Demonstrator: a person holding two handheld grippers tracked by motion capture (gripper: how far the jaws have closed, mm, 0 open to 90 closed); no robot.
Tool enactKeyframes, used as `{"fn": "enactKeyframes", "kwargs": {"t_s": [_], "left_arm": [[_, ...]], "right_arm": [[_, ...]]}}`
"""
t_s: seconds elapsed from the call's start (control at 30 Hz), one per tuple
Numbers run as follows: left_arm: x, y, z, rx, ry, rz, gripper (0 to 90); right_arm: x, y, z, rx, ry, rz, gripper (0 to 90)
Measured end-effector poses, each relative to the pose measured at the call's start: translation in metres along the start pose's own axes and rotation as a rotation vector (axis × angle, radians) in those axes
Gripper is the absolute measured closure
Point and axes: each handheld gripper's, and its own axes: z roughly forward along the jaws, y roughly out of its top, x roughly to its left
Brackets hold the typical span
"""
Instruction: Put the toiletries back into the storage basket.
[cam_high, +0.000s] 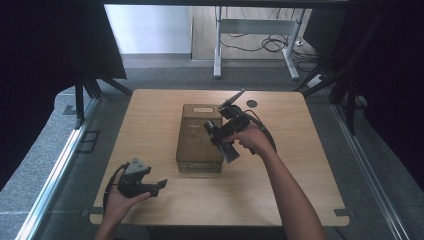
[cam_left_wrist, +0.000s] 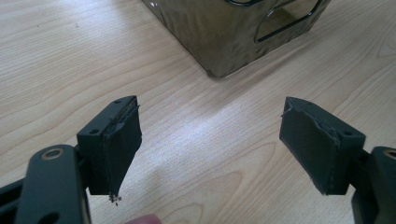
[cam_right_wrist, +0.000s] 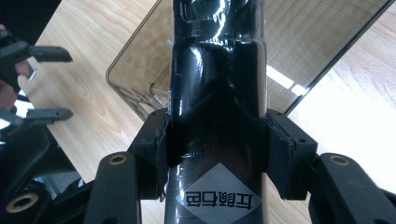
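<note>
The right gripper (cam_right_wrist: 217, 154), jaws clamped on a black bottle (cam_right_wrist: 217, 107), holds it over the brown bin (cam_high: 199, 137), while the left gripper (cam_left_wrist: 210, 149) idles wide open, empty, nearby.

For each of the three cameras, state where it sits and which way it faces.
High view: above the person's side, looking forward and down on the table; both forearms and hands show.
Left gripper view: rides the open left gripper, facing the bin corner; a fingertip shows.
Right gripper view: rides the right gripper, shut on a dark bottle above the bin; the other hand shows.
All three share the bin.
</note>
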Motion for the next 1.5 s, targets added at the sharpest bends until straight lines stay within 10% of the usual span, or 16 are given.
{"fn": "enactKeyframes", "kwargs": {"t_s": [1.5], "left_arm": [[0.0, 0.002, -0.002, -0.013, -0.012, 0.01, 20.9]], "right_arm": [[0.003, 0.043, 0.052, -0.026, -0.004, 0.196, 47.3]]}}
